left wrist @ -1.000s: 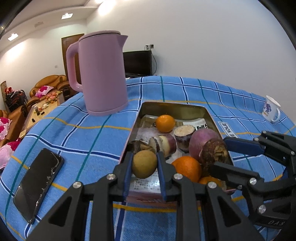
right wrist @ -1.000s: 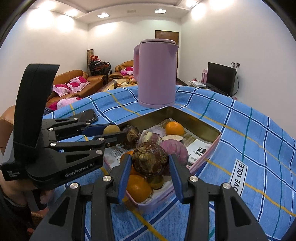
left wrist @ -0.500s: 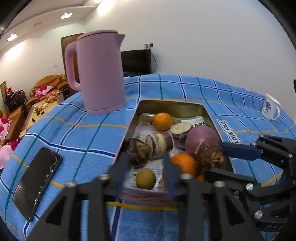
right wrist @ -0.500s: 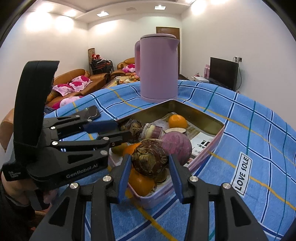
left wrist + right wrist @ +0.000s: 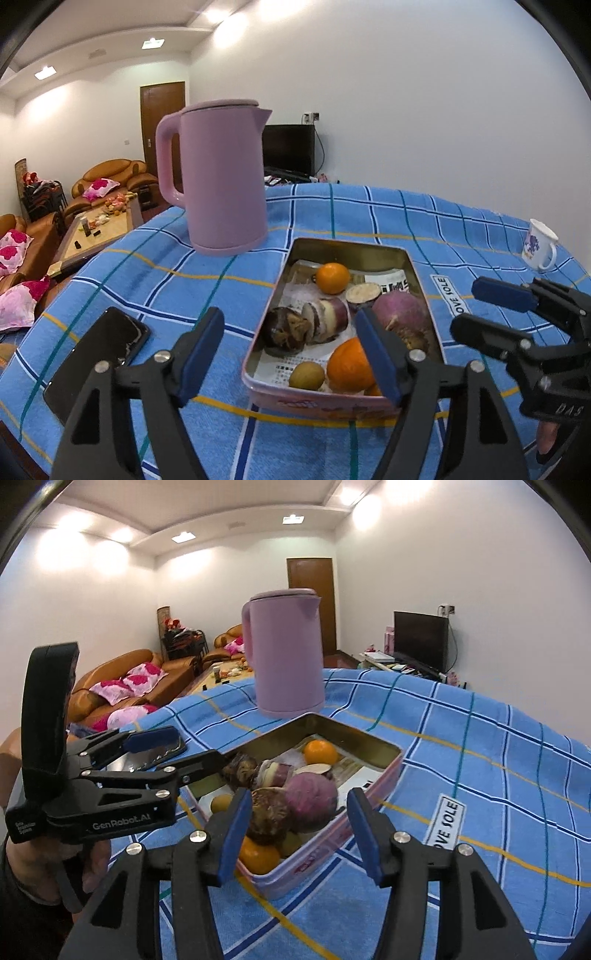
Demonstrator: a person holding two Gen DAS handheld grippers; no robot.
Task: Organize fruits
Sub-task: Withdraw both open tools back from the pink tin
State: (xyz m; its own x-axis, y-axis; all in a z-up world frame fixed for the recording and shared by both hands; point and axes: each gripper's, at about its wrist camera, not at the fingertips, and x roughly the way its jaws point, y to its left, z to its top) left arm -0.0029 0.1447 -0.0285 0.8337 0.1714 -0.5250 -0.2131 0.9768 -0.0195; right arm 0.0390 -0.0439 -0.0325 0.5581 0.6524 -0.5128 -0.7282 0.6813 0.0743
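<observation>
A metal tin [image 5: 416, 263] [image 5: 380, 743] on the blue checked cloth holds the fruits: a small brown kiwi [image 5: 306, 375], oranges [image 5: 349, 365] [image 5: 332, 277], a purple turnip [image 5: 400, 312] [image 5: 312, 799], a dark brown root [image 5: 267, 814] and cut purple pieces [image 5: 327, 319]. My left gripper [image 5: 291, 354] is open and empty, just above the tin's near end. My right gripper [image 5: 293, 834] is open and empty, its jaws either side of the brown root and turnip, which rest in the tin.
A pink kettle [image 5: 221, 177] [image 5: 286, 653] stands behind the tin. A black phone [image 5: 98, 360] lies on the cloth at left. A white mug [image 5: 539, 249] stands at far right. A "LOVE SOLE" label [image 5: 445, 823] is on the cloth.
My left gripper opened and let the kiwi drop into the tin's near end. My right gripper opened and released the brown root into the tin. Both pulled back a little.
</observation>
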